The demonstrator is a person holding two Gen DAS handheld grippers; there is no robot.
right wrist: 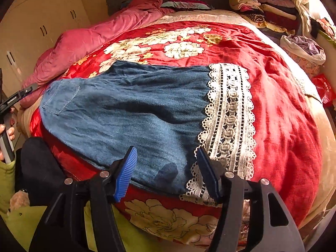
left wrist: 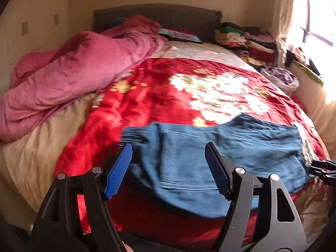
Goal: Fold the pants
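Blue denim pants (right wrist: 126, 109) with white lace hem (right wrist: 229, 113), flat on red flowered blanket (right wrist: 279, 109) of the bed. Left gripper (left wrist: 168, 168) above waist end, fingers apart, nothing between. Right gripper (right wrist: 166, 172) over lace end, fingers apart, empty. Pink quilt (left wrist: 69, 77) behind.

Left view motion-blurred; pants (left wrist: 210, 157) partly behind fingers (left wrist: 118, 170).

On my bed a red floral blanket (right wrist: 279, 109) lies spread, a pink duvet (left wrist: 69, 79) bunched along its side, folded clothes (right wrist: 271, 8) stacked by the headboard (left wrist: 168, 16).
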